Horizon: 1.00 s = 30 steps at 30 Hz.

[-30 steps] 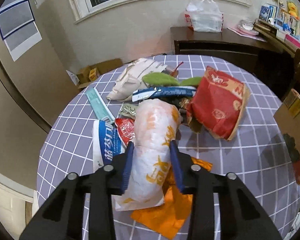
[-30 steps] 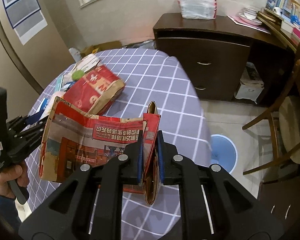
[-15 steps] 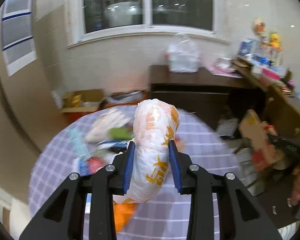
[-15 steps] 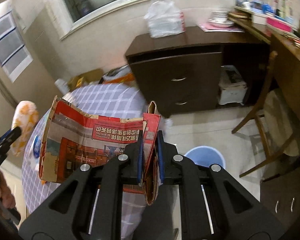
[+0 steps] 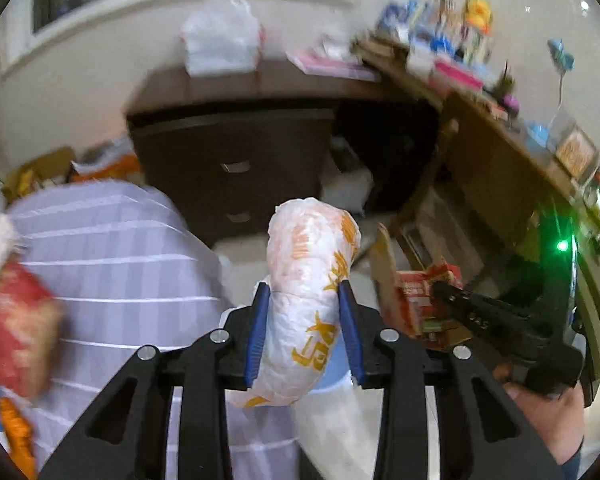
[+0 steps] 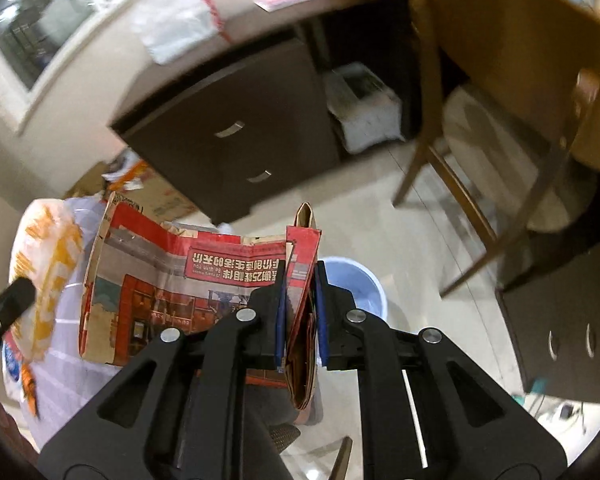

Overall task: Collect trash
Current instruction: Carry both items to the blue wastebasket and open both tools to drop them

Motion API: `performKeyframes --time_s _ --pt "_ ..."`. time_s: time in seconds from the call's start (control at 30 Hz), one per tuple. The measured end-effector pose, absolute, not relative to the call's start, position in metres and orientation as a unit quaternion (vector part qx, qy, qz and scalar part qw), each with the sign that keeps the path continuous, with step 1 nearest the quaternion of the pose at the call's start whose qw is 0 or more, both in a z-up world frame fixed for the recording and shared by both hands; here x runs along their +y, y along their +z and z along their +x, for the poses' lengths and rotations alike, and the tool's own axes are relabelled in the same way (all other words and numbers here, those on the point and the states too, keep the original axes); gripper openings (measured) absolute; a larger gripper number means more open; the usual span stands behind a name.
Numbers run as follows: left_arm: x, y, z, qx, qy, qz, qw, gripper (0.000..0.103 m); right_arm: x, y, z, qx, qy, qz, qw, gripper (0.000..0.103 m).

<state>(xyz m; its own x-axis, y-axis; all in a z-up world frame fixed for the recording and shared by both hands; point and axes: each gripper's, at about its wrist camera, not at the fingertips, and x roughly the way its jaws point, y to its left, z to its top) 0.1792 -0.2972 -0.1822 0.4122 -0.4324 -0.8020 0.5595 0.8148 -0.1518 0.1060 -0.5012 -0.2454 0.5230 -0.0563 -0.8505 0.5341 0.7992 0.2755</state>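
My left gripper (image 5: 303,293) is shut on a crumpled white wrapper with orange print (image 5: 312,280), held in the air past the edge of the round table (image 5: 112,248). That wrapper (image 6: 46,264) also shows at the left of the right wrist view. My right gripper (image 6: 300,276) is shut on a flattened red paper bag (image 6: 172,280), whose printed side spreads out to the left. A light blue bin (image 6: 356,288) stands on the floor just beyond the right fingers. In the left wrist view the red bag (image 5: 416,292) hangs at the right, with a hand (image 5: 540,412) on the other gripper.
More trash lies on the table at the left, including a red bag (image 5: 16,328). A dark brown drawer cabinet (image 6: 228,136) stands ahead, a wooden chair (image 6: 512,92) at the right, a cluttered desk (image 5: 500,152) and pale tiled floor (image 6: 404,232) around the bin.
Both grippers have swung right, away from the table, each carrying its load. The wrapper has come up off the pile. The blue bin now sits close behind the right fingers.
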Motion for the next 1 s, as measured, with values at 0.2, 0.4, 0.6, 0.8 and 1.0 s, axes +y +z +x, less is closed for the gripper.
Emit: performKeyframes --time_s 0.2,0.4,0.6,0.8,1.0 --pt "-0.351 -0.248 0.201 0.519 -0.286 0.089 0.801 0.034 -0.531 -0.314 0.124 0.496 -0.193 0.310 0.788 0.013" --pt "-0.382 -0.287 0.228 0.562 -0.266 0.106 0.776 0.079 -0.545 -0.365 0.140 0.517 -0.185 0.366 0.751 0.028" --pt "-0.387 -0.282 0.224 0.554 -0.276 0.123 0.776 0.088 -0.551 -0.373 0.134 0.512 -0.194 0.389 0.741 0.068" --pt "-0.380 -0.271 0.220 0.540 -0.279 0.121 0.785 0.089 -0.554 -0.357 0.120 0.495 -0.209 0.385 0.750 0.097" --pt "-0.356 -0.233 0.208 0.495 -0.283 0.109 0.814 0.093 -0.546 -0.312 0.108 0.463 -0.225 0.364 0.776 0.097"
